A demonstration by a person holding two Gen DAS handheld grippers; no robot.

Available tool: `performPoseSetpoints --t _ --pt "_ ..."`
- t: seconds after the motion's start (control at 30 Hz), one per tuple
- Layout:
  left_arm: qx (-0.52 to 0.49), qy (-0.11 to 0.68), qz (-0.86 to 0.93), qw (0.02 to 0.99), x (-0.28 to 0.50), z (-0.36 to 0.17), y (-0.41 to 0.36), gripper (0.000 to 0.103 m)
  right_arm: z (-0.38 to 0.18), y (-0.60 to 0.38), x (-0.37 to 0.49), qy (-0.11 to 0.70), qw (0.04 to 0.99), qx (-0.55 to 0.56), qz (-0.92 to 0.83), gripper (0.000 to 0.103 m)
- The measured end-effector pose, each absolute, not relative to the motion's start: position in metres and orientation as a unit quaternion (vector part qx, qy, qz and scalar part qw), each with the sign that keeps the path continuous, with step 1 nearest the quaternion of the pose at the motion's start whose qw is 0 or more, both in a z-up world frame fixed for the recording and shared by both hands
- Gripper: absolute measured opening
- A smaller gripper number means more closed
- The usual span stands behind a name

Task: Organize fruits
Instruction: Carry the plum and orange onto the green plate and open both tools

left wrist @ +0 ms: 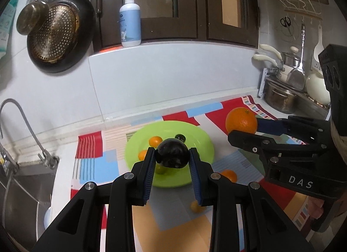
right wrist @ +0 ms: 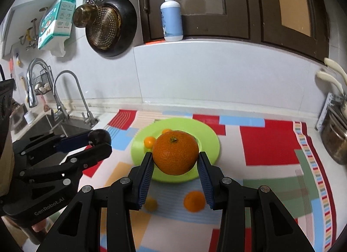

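My left gripper (left wrist: pixel 172 154) is shut on a dark purple plum (left wrist: pixel 172 153) and holds it above the green plate (left wrist: pixel 199 137). My right gripper (right wrist: pixel 175 157) is shut on a large orange (right wrist: pixel 175 152) and holds it above the same plate (right wrist: pixel 210 141). The plate holds small orange fruits (left wrist: pixel 155 140) and a small dark fruit (left wrist: pixel 180 137). Two small orange fruits (right wrist: pixel 194 201) (right wrist: pixel 151 204) lie on the mat in front of the plate. The right gripper with the orange (left wrist: pixel 241 121) shows in the left wrist view; the left gripper with the plum (right wrist: pixel 99 136) shows in the right wrist view.
A colourful patchwork mat (right wrist: pixel 269 143) covers the counter. A sink (right wrist: pixel 54 126) with taps is at the left. Pots and utensils (left wrist: pixel 286 87) stand at the right. A pump bottle (left wrist: pixel 129 22) stands on the sill, and pans (left wrist: pixel 58 33) hang on the wall.
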State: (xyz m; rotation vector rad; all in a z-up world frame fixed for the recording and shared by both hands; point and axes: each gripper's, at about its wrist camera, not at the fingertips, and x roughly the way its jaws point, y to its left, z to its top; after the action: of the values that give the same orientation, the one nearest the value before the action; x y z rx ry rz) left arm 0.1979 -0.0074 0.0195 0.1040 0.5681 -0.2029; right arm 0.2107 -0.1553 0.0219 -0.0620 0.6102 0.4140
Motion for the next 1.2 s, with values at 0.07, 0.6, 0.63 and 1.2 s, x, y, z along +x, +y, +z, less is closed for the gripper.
performPoseSetpoints --t 0.07,0.6,0.63,1.2 --pt "0.053 0.281 -0.103 0.953 0.206 0.021 -0.006 0.031 0.025 -0.153 0.219 0.297 0.933 -0.031 0.203 0.042" --pt "0.066 0.282 -0.114 0.950 0.272 0.026 -0.001 0.031 0.027 -0.140 0.286 0.312 0.926 -0.035 0.211 0.042" --pt "0.065 0.283 -0.115 0.950 0.276 0.026 -0.001 0.031 0.027 -0.140 0.290 0.313 0.925 -0.035 0.211 0.042" --pt "0.067 0.331 -0.141 0.931 0.362 -0.020 0.005 0.031 -0.017 -0.131 0.369 0.358 0.909 -0.042 0.209 0.042"
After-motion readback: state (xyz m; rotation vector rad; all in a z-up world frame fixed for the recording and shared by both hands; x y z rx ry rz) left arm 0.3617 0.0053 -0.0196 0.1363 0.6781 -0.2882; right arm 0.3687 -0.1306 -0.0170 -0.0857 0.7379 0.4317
